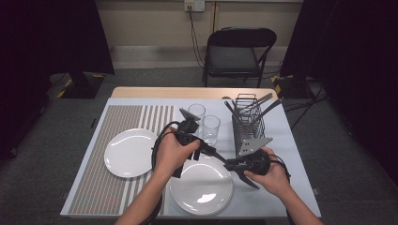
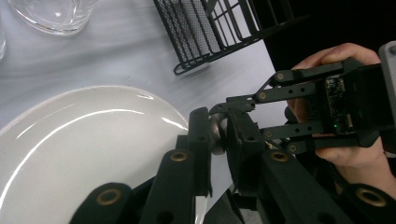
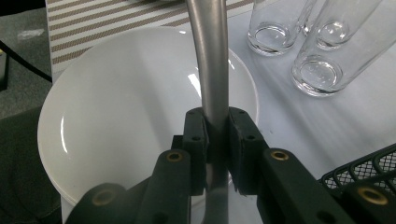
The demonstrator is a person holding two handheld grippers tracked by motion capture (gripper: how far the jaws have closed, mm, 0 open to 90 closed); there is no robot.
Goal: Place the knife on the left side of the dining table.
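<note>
- Around us on the bench stand a wire cutlery rack with utensils in it, two glasses and a second plate on the striped mat.
- Both hands meet just above the near plate; the glasses and rack stand close behind, apart from us.
- We hold a metal utensil handle between the two tools, over the near plate's far right rim.
- Our right hand-held gripper is clamped on its flat grey shaft.
- Our left hand-held gripper has its jaws closed around the rounded metal end.
- The handle's long axis runs from one gripper to the other, roughly level; which utensil it is we cannot tell.
</note>
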